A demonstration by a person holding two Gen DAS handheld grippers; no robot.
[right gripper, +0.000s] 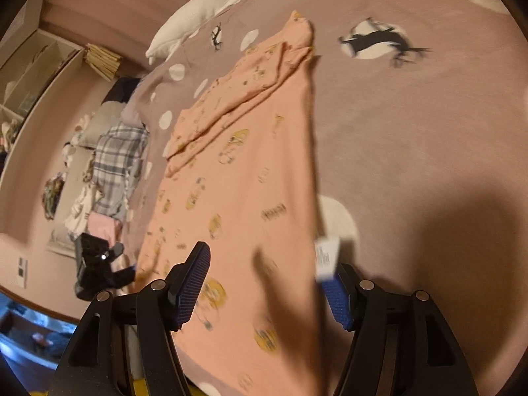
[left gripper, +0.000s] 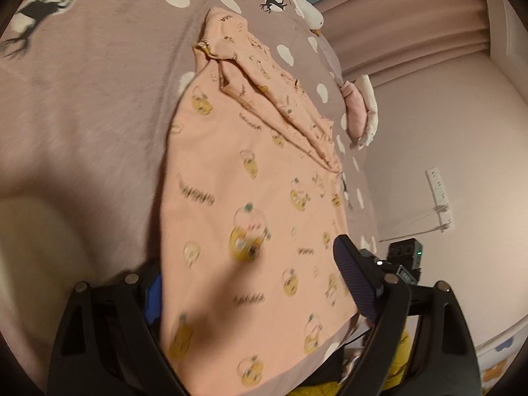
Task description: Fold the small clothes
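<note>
Shirt (left gripper: 250, 198) lies flat on the bed (left gripper: 82, 99), sleeves folded in. Both grippers, left (left gripper: 250, 283) and right (right gripper: 269, 290), gape wide over the hem, probably gripping nothing; a one-layer pinch would skew the fold.

We see a peach shirt (left gripper: 250, 191) printed with yellow cartoon figures, spread flat down the frame's middle, its sleeve folded inward near the top; a white tag (right gripper: 325, 257) shows at its lower right edge.
</note>
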